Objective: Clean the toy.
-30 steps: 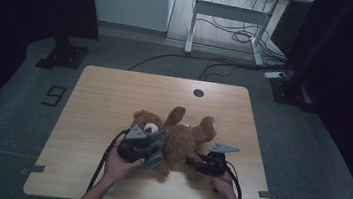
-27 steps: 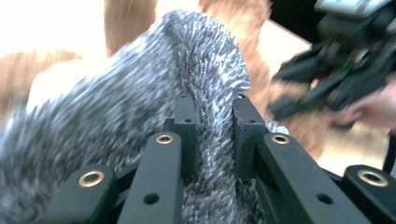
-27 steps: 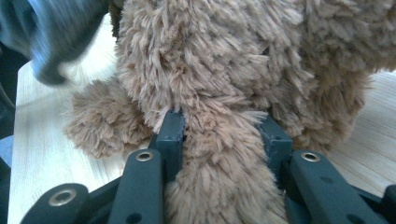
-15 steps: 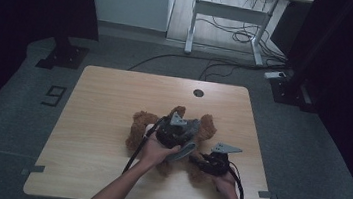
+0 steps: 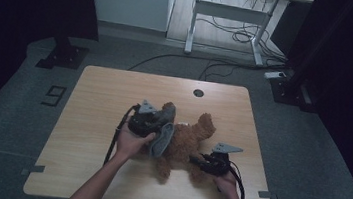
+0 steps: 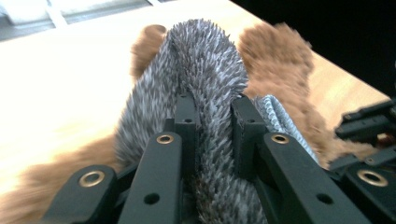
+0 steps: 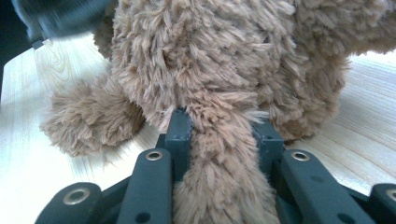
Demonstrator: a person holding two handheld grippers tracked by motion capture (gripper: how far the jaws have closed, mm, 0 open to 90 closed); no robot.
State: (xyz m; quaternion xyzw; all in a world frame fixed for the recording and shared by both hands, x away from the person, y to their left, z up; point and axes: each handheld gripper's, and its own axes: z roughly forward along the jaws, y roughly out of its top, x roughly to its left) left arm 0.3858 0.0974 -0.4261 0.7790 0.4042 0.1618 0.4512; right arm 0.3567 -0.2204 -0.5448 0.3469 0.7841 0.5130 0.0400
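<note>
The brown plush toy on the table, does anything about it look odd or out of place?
Yes. A grey furry garment hangs half off the brown plush toy, bunched and lifted at one end by the left tongs. The toy lies sprawled, and the right tongs pinch one of its limbs. No tear or damage shows.

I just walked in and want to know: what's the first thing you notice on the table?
A fluffy brown teddy bear lies in the middle of the wooden table. The left gripper is clamped on a grey furry cloth lifted over the bear, and the right gripper, whose jaws have just been closing, pinches one of the bear's limbs at the near right.
</note>
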